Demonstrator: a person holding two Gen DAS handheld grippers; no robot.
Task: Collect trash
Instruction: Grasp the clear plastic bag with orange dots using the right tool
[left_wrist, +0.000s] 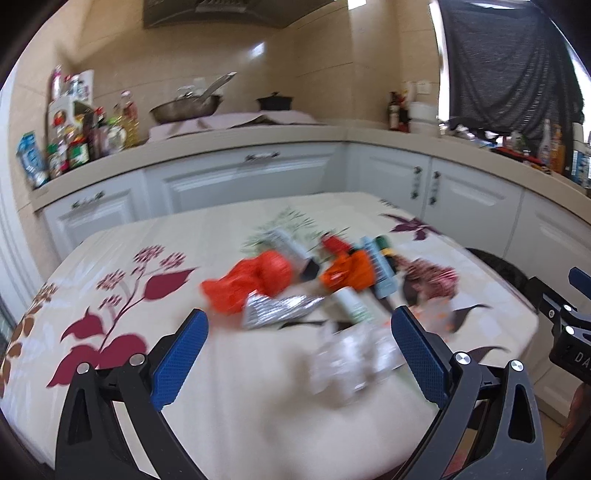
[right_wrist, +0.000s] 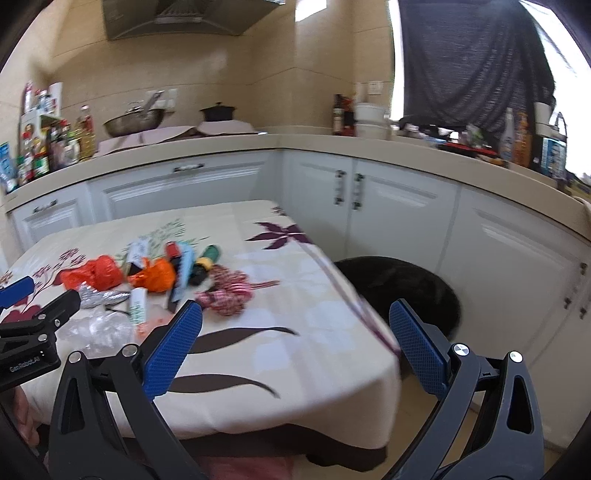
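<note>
A heap of trash lies on a table with a flowered cloth (left_wrist: 110, 258): a red plastic bag (left_wrist: 255, 280), a silver foil wrapper (left_wrist: 277, 310), an orange wrapper (left_wrist: 347, 273), tubes (left_wrist: 380, 266), a red-and-white patterned wrapper (left_wrist: 432, 277) and crumpled clear plastic (left_wrist: 351, 362). My left gripper (left_wrist: 299, 321) hangs open just above the clear plastic, holding nothing. My right gripper (right_wrist: 295, 314) is open and empty over the table's right front part (right_wrist: 295, 350), with the patterned wrapper (right_wrist: 225, 295) just beyond its left finger. A black bin (right_wrist: 402, 284) stands on the floor beside the table's right edge.
White cabinets (right_wrist: 388, 195) under a beige counter wrap around behind the table. The counter holds bottles and jars (left_wrist: 74, 144) at the left, a wok (left_wrist: 184, 107) and a dark pot (left_wrist: 275, 101) at the back, more bottles (right_wrist: 517, 140) at the right.
</note>
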